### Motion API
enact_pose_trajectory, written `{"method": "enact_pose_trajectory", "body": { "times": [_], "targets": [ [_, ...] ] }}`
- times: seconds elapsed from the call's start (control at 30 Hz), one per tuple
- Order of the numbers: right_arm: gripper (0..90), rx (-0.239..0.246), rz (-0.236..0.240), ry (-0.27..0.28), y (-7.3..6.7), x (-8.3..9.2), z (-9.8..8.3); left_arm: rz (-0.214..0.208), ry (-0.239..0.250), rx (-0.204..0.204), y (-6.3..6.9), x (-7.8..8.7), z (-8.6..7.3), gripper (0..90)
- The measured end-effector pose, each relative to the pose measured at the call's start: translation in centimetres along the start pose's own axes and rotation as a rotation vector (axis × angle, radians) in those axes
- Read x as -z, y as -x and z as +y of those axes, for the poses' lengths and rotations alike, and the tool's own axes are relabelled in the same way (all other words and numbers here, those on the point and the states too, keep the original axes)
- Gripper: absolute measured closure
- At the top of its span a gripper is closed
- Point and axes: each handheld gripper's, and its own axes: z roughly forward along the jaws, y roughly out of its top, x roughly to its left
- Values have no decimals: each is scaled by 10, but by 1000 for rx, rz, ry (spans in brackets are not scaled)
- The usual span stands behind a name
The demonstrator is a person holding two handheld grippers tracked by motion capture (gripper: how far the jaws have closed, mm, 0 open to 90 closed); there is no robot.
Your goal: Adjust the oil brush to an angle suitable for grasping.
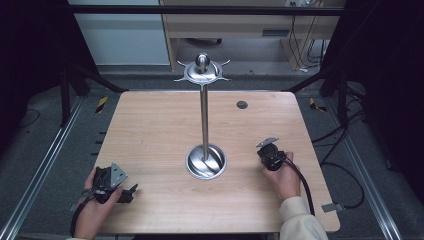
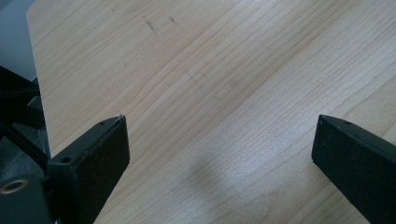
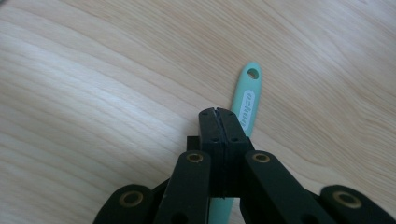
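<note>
A mint-green utensil handle (image 3: 247, 100) with a hanging hole at its end lies flat on the wooden table (image 1: 160, 125). My right gripper (image 3: 218, 113) hangs just over it with its jaws pressed together. The handle runs underneath them, not between them; whether they touch it I cannot tell. In the high view the right gripper (image 1: 270, 156) points down at the table right of a metal hanging stand (image 1: 204, 115). My left gripper (image 1: 131, 191) rests at the front left corner, and its jaws (image 2: 219, 140) stand wide open over bare wood.
The stand has a round steel base (image 1: 205, 161) at the table's middle and a hooked disc (image 1: 202, 71) on top of a tall pole. A small dark round plug (image 1: 242, 105) sits at the back right. Black frame posts flank the table.
</note>
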Motion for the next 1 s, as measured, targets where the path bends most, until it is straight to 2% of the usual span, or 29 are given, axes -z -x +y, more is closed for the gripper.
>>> {"method": "enact_pose_trajectory", "body": {
  "times": [0.03,0.07,0.27,0.3,0.4,0.53,0.63,0.67,0.7,0.77,0.8,1.0],
  "targets": [
    [900,-32,-8,-4,3,0,-1,-1,-1,0,0,0,0,37],
    [900,-43,-1,0,5,0,-2,0,-1,-1,0,0,0,37],
    [900,-86,36,31,11,7,-2,0,0,-2,0,0,0,37],
    [900,-120,46,60,14,16,0,0,0,-1,0,0,0,37],
    [889,-173,69,76,19,31,-2,-1,-2,-1,0,0,0,38],
    [840,-219,78,35,27,40,-7,-3,-3,-3,0,0,0,38],
    [784,-235,85,-10,29,42,-11,-2,-1,-3,0,0,0,38],
    [784,-235,85,-10,29,42,-11,-2,-1,-3,0,0,0,38],
    [738,-249,89,-27,30,41,-13,-3,-2,-3,0,0,0,37],
    [721,-251,92,-37,31,41,-13,-4,-3,-4,0,-1,0,38],
    [689,-259,97,-64,31,41,-14,-4,-3,-3,0,-1,0,38],
    [671,-265,109,-103,29,38,-16,-6,-5,-5,0,-1,0,38]
  ]
}}
